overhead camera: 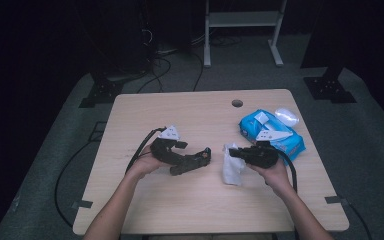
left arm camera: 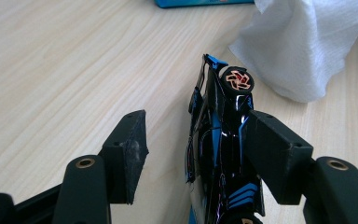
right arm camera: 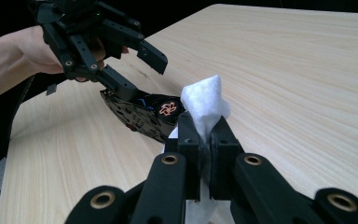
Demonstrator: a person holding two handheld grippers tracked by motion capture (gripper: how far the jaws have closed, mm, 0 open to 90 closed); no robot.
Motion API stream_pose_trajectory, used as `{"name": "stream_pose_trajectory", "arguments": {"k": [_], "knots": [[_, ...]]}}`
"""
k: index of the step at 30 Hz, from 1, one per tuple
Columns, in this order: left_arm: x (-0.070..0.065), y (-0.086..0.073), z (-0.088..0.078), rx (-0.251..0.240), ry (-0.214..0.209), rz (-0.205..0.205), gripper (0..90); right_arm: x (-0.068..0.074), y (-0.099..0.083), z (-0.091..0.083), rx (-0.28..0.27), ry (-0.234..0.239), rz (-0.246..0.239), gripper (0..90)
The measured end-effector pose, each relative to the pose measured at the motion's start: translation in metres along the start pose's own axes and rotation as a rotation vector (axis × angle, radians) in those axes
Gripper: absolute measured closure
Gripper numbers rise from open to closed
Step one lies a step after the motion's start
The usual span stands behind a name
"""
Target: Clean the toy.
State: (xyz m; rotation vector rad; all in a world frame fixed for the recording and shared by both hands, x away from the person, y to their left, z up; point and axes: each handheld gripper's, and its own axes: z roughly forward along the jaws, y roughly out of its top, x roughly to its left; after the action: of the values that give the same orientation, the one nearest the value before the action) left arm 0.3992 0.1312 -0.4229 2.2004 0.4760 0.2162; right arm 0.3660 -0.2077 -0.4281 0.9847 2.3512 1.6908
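Observation:
A black toy car (left arm camera: 219,135) with blue trim and an orange-spoked wheel lies on its side on the wooden table (overhead camera: 180,110). My left gripper (left arm camera: 198,119) stands open around it: the right jaw rests against the car's body and the left jaw is well apart from it. In the right gripper view the same left gripper (right arm camera: 142,77) has its lower jaw on the car (right arm camera: 144,114) and its upper jaw lifted clear. My right gripper (right arm camera: 204,128) is shut on a white wipe (right arm camera: 205,98), which hangs down to the table (overhead camera: 231,170) just right of the car (overhead camera: 192,161).
A blue pack of wipes (overhead camera: 272,132) lies at the right of the table behind my right gripper (overhead camera: 235,152), with a clear plastic piece (overhead camera: 286,116) beside it. A cable hole (overhead camera: 237,103) sits near the far edge. Black cables trail from both grippers.

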Motion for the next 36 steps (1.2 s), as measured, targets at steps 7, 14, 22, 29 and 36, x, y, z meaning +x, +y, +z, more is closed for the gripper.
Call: {"name": "stream_pose_trajectory", "arguments": {"k": [7,14,22,29,36], "knots": [[-0.019,0.0,0.001,0.001,0.035,0.068,36.2,0.0,-0.003,-0.001,0.011,-0.007,-0.006,85.1],[-0.031,-0.003,0.003,-0.016,0.052,0.078,36.9,-0.005,-0.01,-0.006,0.022,-0.024,0.006,85.1],[-0.037,-0.004,0.009,-0.008,0.036,0.091,36.5,-0.011,-0.017,-0.017,0.031,-0.057,0.013,85.1],[-0.042,-0.009,0.021,0.047,0.03,0.103,35.7,-0.02,-0.028,-0.027,0.049,-0.095,0.029,85.1],[-0.044,-0.011,0.024,0.058,0.046,0.11,36.1,-0.027,-0.037,-0.027,0.105,-0.137,0.027,85.0]]}}
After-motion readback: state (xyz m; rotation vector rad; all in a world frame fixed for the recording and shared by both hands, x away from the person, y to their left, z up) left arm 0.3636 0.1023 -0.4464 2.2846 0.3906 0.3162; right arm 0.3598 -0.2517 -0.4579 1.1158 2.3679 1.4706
